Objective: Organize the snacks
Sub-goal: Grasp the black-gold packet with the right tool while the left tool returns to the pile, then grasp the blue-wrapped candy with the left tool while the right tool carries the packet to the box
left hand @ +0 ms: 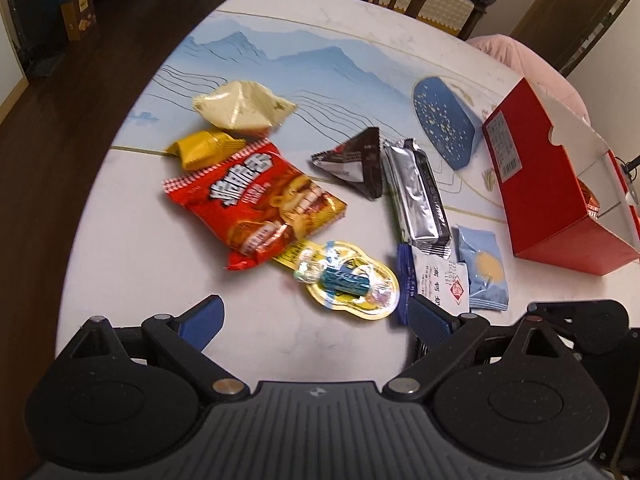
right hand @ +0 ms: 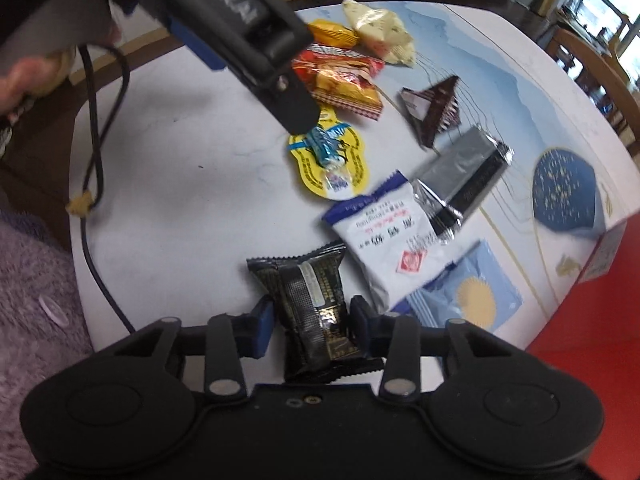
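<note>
The right claw [right hand: 308, 326] grips a black snack pack [right hand: 316, 312]. The left claw [left hand: 316, 318] is wide open above the surface [left hand: 140, 240]. The red bag's [left hand: 256, 200] writing is too blurry to read.

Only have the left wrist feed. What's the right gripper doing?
Observer: The right gripper is shut on a black packet.
Operator: Where's my gripper relative to the candy?
Observer: In the right wrist view, one finger of the left gripper overlaps the top end of the yellow candy card. I can't tell whether they touch.
Operator: Any snag hazards?
Observer: A black cable with a yellow tie runs along the left edge of the table.
</note>
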`<action>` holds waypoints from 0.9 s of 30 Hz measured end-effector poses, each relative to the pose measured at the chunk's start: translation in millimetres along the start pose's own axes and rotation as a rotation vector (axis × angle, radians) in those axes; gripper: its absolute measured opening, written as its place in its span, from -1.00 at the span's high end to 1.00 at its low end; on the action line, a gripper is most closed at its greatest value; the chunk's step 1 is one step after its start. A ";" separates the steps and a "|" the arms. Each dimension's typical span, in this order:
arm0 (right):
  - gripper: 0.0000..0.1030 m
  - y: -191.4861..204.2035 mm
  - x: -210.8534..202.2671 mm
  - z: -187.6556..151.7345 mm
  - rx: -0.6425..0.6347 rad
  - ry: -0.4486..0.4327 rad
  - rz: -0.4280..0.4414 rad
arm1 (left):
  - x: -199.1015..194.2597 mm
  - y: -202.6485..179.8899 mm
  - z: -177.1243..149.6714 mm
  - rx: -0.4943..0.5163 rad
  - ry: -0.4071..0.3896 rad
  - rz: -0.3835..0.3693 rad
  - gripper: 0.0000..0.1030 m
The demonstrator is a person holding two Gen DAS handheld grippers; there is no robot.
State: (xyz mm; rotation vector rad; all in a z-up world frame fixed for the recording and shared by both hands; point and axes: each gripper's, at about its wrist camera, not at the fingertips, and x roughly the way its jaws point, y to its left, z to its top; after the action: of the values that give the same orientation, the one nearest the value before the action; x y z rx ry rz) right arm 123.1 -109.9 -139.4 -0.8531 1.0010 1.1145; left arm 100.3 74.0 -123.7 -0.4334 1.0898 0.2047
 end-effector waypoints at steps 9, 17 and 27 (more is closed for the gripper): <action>0.36 -20.6 -18.0 -21.7 0.147 -0.045 0.082 | 22.1 -2.1 16.7 -0.216 0.079 0.024 -0.34; 0.36 -41.9 -40.9 -45.5 0.202 -0.114 0.147 | 32.3 -16.8 27.9 -0.354 0.112 0.085 -0.02; 0.36 -67.5 -60.2 -69.9 0.211 -0.183 0.160 | 49.2 -32.3 33.6 -0.378 0.118 0.221 0.21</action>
State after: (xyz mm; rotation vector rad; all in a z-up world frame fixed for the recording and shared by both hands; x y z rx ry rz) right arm 166.4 -208.8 -101.8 -0.4987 1.0255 1.1754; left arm 161.8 57.2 -146.6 -0.6685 1.2181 0.5925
